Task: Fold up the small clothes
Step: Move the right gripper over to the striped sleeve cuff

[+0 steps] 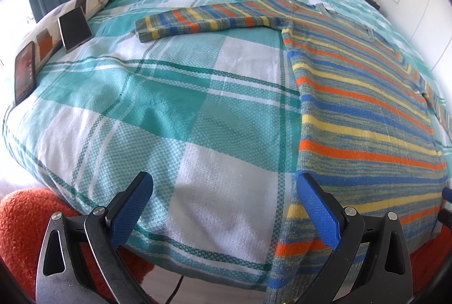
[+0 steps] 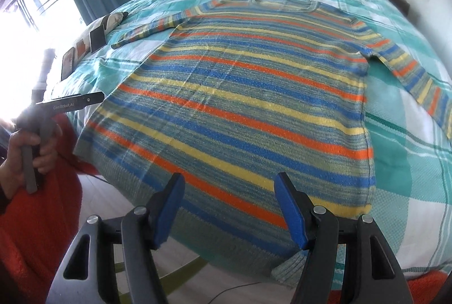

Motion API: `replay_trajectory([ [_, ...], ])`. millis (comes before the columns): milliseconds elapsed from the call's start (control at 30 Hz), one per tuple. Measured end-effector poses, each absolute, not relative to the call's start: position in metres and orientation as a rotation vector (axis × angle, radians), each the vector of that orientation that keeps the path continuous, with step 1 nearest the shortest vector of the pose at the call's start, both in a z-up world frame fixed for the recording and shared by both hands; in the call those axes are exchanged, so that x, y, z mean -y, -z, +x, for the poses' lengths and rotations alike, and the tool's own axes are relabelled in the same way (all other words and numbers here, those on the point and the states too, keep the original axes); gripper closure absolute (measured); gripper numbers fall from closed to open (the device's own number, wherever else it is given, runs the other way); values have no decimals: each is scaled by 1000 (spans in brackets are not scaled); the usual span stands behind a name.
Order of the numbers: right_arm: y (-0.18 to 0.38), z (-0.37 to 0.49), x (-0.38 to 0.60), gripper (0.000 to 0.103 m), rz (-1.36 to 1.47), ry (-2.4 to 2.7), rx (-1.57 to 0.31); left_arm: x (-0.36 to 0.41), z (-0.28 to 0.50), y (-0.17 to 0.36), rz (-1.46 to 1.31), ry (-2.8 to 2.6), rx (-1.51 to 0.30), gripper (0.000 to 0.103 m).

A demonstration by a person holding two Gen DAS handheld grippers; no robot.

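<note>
While both grippers, left gripper (image 1: 224,185) and right gripper (image 2: 230,185), gape empty, the striped sweater (image 2: 240,106) lies flat on the bed (image 1: 141,94).

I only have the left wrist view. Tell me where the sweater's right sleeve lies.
Observer: The right sleeve lies flat on the bedspread, angled out from the sweater.
Operator: Report the right tongs.
Observer: The right tongs are open over the hem, holding nothing.
</note>
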State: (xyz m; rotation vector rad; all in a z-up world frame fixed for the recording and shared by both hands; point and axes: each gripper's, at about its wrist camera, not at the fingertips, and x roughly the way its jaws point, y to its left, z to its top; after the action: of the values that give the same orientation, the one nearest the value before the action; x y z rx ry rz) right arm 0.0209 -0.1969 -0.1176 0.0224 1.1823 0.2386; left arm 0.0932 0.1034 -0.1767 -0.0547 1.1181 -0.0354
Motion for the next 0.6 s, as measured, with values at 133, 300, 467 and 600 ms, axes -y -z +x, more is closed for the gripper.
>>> replay_trajectory([
  [133,118,18,209,38,80,-204,-1179,-103,93,177,-48,35,-1116,1],
  [300,117,15,223,38,138,-159,-1161,-101,92,175,-32,38,-1104,1],
  [467,117,15,233,38,181,-125,-1147,-101,92,174,-28,38,-1098,1],
  [600,117,15,236,38,190,-118,-1147,-102,91,173,-36,33,-1097,1],
])
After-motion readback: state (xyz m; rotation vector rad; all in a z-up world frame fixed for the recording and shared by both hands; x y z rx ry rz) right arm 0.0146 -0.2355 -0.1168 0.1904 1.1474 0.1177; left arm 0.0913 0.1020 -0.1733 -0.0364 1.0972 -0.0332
